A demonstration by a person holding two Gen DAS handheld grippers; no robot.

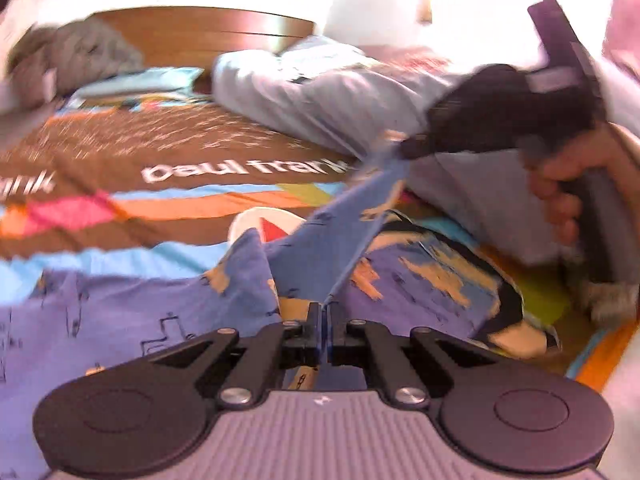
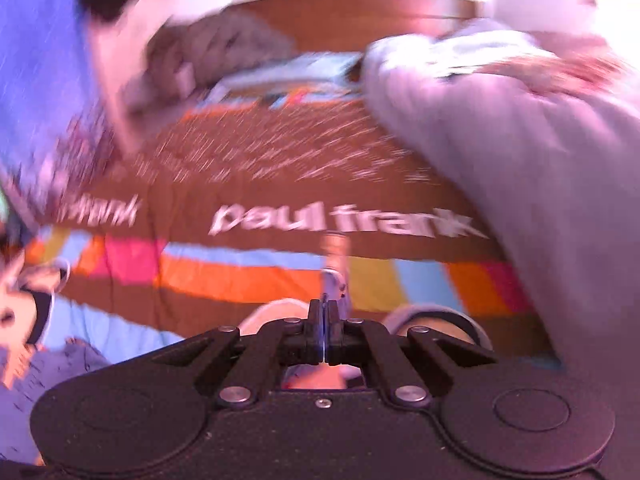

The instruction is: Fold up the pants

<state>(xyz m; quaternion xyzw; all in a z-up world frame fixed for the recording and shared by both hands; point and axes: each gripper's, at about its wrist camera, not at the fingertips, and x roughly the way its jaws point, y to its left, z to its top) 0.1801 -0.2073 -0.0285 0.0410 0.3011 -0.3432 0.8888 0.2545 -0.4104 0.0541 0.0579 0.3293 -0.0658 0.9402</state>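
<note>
One pair of blue printed pants (image 1: 120, 300) lies on one colourful bedspread (image 1: 200, 200). Two claws show: the left claw (image 1: 324, 312) and the right claw (image 1: 404, 152). One grey pillow (image 1: 320, 92) sits behind.

A striped brown bedspread (image 2: 280, 184) covers the bed — wooden headboard (image 1: 208, 30) behind, glaring white light above.

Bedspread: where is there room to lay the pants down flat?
The brown band of the bedspread with the white lettering is bare, between the grey bundle far left and the pale grey pillow. Nearer the left gripper it is crowded with the blue pants.
</note>
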